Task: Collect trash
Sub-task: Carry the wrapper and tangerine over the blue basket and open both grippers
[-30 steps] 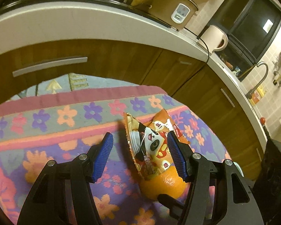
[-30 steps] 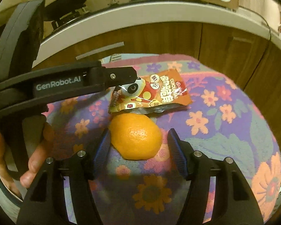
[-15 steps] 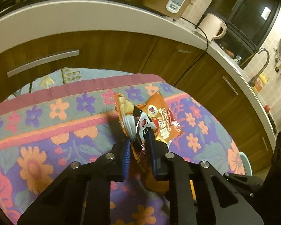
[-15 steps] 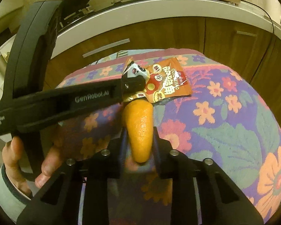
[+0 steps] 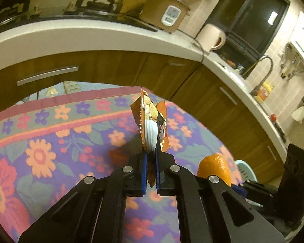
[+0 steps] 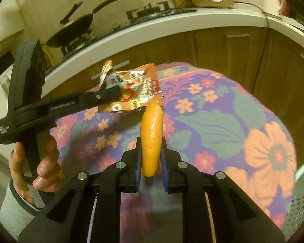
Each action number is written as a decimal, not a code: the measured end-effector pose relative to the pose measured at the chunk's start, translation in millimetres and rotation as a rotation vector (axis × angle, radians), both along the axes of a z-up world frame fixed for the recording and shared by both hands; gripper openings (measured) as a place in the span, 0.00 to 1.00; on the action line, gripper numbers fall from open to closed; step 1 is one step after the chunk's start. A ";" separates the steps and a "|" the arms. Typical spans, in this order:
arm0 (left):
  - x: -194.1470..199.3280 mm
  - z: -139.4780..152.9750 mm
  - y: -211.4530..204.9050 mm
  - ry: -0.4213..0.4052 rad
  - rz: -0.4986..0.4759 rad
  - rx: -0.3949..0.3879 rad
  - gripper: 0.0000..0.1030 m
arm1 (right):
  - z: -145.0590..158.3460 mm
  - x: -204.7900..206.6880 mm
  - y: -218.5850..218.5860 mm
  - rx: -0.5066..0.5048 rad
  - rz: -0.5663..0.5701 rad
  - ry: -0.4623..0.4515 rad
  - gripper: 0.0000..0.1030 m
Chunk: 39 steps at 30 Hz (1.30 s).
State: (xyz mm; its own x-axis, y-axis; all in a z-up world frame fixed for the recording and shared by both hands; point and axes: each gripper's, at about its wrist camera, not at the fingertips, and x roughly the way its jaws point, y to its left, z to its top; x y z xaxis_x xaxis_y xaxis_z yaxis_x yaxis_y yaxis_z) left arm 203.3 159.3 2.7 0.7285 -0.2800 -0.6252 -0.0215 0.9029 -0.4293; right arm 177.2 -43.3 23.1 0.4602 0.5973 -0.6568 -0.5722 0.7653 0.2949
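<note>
Tongs first: my left gripper (image 5: 150, 173) is pinched nearly together on the lower edge of the orange snack wrapper (image 5: 152, 123), whose crumpled foil stands upright out of the blue pads (image 5: 144, 174), clear of the flowered tablecloth (image 5: 50, 141). From the right wrist view the same wrapper (image 6: 135, 90) hangs off the tip of that left gripper (image 6: 109, 94), over the far edge of the tabletop, with my left hand (image 6: 40, 162) wrapped round its handle. My right gripper (image 6: 151, 160) is clamped on an orange peel (image 6: 152, 135), squeezed into a narrow upright shape between the blue pads (image 6: 164, 162) and held above the cloth, just beside the wrapper's lower corner. A pale slotted basket (image 6: 302, 190) shows at the tabletop's right edge. Beyond the table run wooden cabinets (image 5: 115, 68) under a white counter (image 5: 91, 36), carrying a rice cooker (image 5: 166, 12), a kettle (image 5: 211, 37) and a frying pan (image 6: 77, 28).
</note>
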 end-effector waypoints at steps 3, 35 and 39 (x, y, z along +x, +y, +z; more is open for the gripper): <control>-10.9 10.9 -17.0 -0.035 -0.036 -0.003 0.04 | 9.1 -12.2 -24.3 0.019 -0.031 -0.022 0.13; -49.8 -2.8 -271.2 -0.047 -0.479 0.025 0.04 | -23.9 -86.1 -296.0 0.115 -0.549 -0.003 0.13; -47.3 -16.2 -297.4 -0.017 -0.517 0.024 0.04 | -38.5 -84.7 -308.8 0.102 -0.596 0.046 0.16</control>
State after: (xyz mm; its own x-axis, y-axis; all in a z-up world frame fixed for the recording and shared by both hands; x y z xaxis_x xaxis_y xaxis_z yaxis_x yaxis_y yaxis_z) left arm 155.9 -138.0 -13.5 0.5086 -0.5916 -0.6255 0.4367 0.8034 -0.4047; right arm 92.5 -352.1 -15.4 0.7074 0.3065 -0.6370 -0.0390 0.9167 0.3977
